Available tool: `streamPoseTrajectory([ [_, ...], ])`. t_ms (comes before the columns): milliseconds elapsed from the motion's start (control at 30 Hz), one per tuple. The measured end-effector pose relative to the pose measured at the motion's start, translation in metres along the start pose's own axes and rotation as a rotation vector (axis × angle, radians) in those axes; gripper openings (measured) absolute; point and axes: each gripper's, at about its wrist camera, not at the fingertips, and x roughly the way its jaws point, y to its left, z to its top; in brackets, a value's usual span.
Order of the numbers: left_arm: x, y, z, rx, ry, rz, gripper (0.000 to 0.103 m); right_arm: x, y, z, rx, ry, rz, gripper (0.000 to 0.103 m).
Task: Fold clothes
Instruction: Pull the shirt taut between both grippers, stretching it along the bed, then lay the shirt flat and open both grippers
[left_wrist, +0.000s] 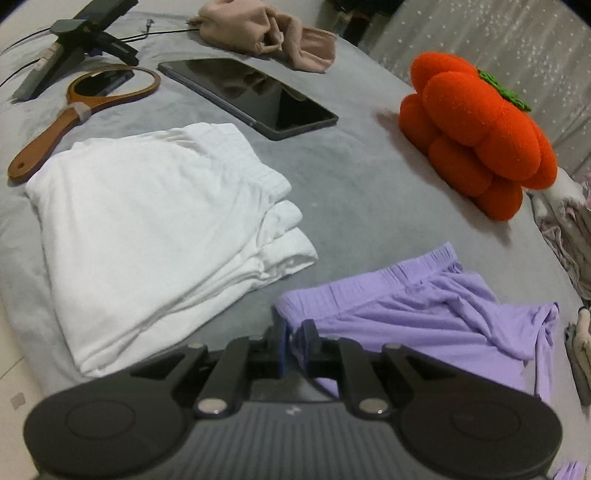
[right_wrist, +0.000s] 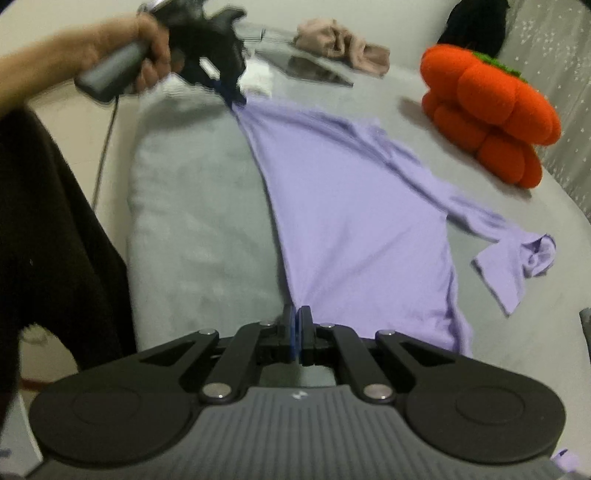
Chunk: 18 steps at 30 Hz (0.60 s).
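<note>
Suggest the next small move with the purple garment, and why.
Probably carry the held edge toward the pumpkin cushion, folding the purple garment in half: left gripper and right gripper each pinch an end, the edge between them looks taut, and its far sleeve lies crumpled.

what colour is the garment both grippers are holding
Plain light purple garment, no pattern. It shows best in the right wrist view, stretched between the two grippers.
</note>
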Motion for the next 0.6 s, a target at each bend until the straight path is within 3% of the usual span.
streamPoseTrajectory([
  [67, -0.002, 0.003, 0.001, -0.014, 0.002, -0.013, 0.013, 0.003, 0.003, -0.001, -0.005, -0.003, -0.011, 0.003],
  [167, -0.010, 0.001, 0.001, -0.007, -0.008, -0.031, 0.029, -0.001, 0.001, 0.001, 0.027, -0.008, -0.011, 0.012],
  [367, -0.025, -0.009, 0.005, 0.044, -0.068, -0.048, 0.053, -0.018, -0.009, -0.002, 0.091, -0.005, -0.013, 0.015],
  [433, -0.027, -0.014, 0.006, 0.053, -0.066, -0.081, 0.061, -0.022, -0.014, -0.004, 0.110, 0.009, -0.039, 0.026],
  [500, -0.029, -0.022, 0.005, 0.070, -0.058, -0.119, 0.064, -0.027, -0.018, -0.006, 0.129, 0.017, -0.067, 0.040],
  [600, -0.030, -0.037, 0.001, 0.110, -0.048, -0.155, 0.064, -0.036, -0.026, -0.010, 0.177, 0.009, -0.079, 0.041],
])
